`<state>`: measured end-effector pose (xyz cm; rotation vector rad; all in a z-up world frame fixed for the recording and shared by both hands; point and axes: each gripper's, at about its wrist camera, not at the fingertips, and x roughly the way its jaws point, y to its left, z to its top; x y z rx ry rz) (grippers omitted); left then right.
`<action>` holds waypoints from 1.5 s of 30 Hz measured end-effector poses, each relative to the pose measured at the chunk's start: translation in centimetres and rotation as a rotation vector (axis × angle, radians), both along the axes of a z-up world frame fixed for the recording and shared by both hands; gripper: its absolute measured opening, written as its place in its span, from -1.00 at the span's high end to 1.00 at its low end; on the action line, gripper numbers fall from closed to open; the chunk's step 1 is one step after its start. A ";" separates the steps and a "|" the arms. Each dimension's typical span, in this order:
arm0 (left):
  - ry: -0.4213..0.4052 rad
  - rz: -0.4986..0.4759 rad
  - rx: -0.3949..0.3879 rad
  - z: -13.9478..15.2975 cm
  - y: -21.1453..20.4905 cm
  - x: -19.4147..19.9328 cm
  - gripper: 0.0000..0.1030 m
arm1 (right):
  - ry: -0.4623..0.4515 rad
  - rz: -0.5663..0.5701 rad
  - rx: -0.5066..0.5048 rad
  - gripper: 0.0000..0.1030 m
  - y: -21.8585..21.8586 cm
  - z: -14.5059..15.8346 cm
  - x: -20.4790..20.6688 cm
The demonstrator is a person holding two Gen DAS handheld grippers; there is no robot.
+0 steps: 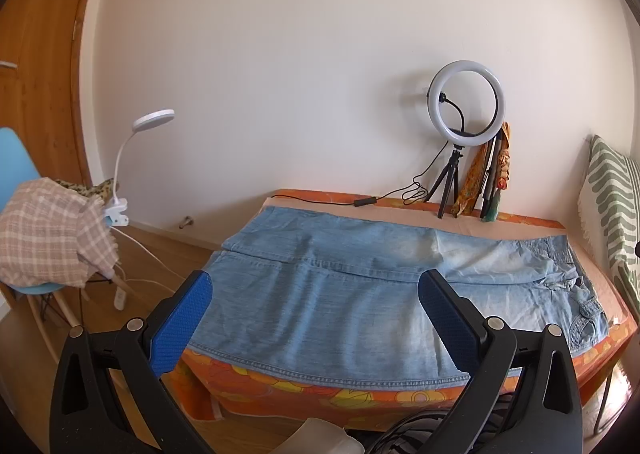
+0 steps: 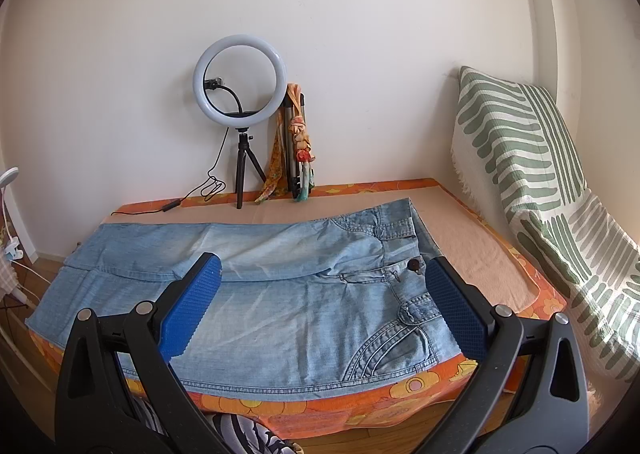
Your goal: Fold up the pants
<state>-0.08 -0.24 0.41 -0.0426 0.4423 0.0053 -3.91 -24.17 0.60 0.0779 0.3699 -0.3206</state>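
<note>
Left wrist view shows the left gripper (image 1: 316,294) held above the near edge of the counter (image 1: 304,386), its jaws spread wide and grasping nothing, the blue ribbed pads (image 1: 182,324) apart over the legs of the jeans (image 1: 320,294). These light blue denim pants lie flat across the counter, on an orange floral cloth (image 1: 360,394) and a beige mat (image 1: 400,210), with the leg hems toward the left end and the waistband toward the right end. The two legs lie side by side, the near one reaching the front edge of the counter.

At the back, against the white wall, a ring light (image 1: 466,108) stands on a small black tripod, its cable trailing left along the counter. Just right of it lean folded tripod legs wrapped in an orange patterned scarf (image 1: 478,170). Left of the counter, a blue chair (image 1: 20,182) carries a plaid cloth (image 1: 52,234), and a white clip lamp (image 1: 132,158) stands beside it.

From the right wrist view, the right gripper (image 2: 324,298) hovers over the waist end of the jeans, jaws likewise released and empty. Between them show the dark waistband button (image 2: 413,265) and a front pocket (image 2: 384,358). A green-and-white patterned cushion (image 2: 516,158) leans at the right end of the counter.
</note>
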 end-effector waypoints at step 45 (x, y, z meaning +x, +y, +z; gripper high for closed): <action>0.045 0.022 0.026 -1.5 0.8 3.3 -0.99 | 0.020 0.030 0.000 -1.00 -0.3 -1.1 3.5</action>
